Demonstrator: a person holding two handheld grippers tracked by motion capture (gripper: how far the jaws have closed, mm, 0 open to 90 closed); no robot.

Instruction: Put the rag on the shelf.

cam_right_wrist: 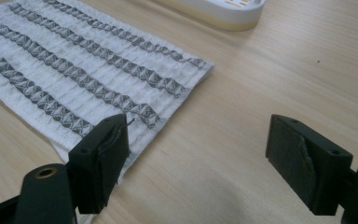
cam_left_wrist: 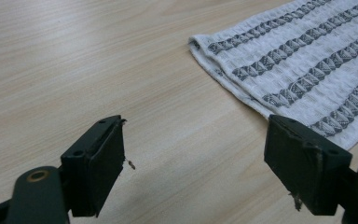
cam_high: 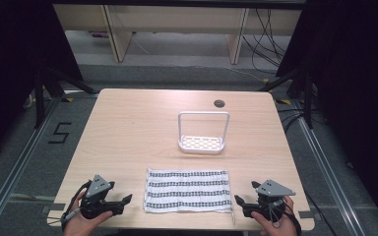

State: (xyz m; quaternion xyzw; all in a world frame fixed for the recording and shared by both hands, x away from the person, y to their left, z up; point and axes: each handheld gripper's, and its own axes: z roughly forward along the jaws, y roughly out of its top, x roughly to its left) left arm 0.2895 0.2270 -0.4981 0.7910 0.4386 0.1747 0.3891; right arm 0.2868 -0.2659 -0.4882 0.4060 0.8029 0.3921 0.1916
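Observation:
A white towel [cam_high: 187, 191] with dark patterned stripes lies flat near the table's front edge. Its left end shows in the left gripper view as the towel [cam_left_wrist: 298, 65], its right end in the right gripper view as the towel [cam_right_wrist: 79, 79]. My left gripper [cam_high: 121, 202] rests on the table just left of the towel, open and empty; its jaws stand wide apart around [cam_left_wrist: 193, 163]. My right gripper [cam_high: 241, 200] sits just right of the towel, open too, its left jaw over the towel's near corner [cam_right_wrist: 198, 163]. A hand holds each gripper.
A white rack [cam_high: 202, 132] with a slotted base and a tall hoop handle stands behind the towel; its base [cam_right_wrist: 223, 9] shows at the top of the right gripper view. A cable hole [cam_high: 219, 103] sits at the far edge. Bare wood table [cam_high: 128, 132] lies left.

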